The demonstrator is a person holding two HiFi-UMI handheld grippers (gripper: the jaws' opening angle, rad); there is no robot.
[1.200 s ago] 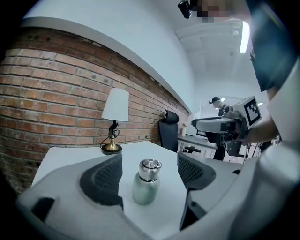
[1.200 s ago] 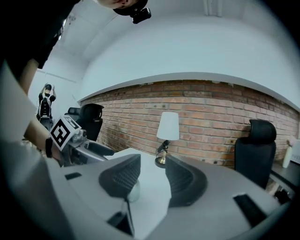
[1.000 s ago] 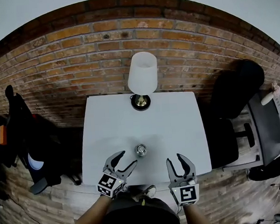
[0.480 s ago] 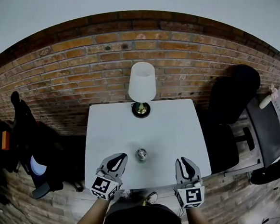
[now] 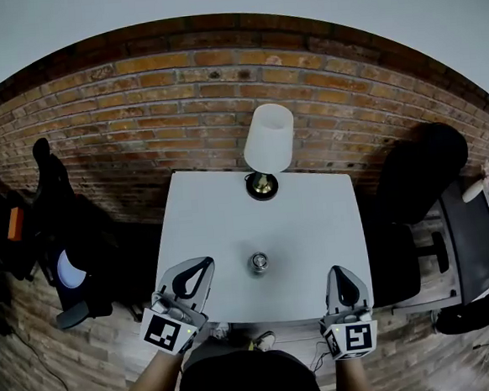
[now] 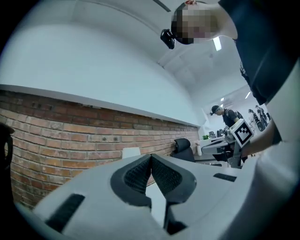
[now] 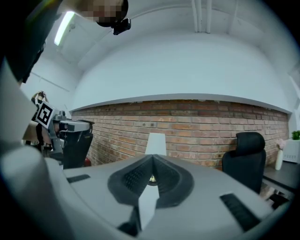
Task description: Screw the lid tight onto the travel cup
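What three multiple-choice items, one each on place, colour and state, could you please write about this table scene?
1. Where is the travel cup?
A. On the table, in front of the lamp.
B. In a gripper.
C. On the floor.
2. What colour is the lamp's shade?
A. Red.
B. White.
C. Black.
3. How are the left gripper and right gripper?
A. Wide open.
B. Shut on the lid.
C. Shut, empty.
Key: A, it stands free mid-table; B, the shade is plain white; C, both pairs of jaws, just closed, meet with nothing between.
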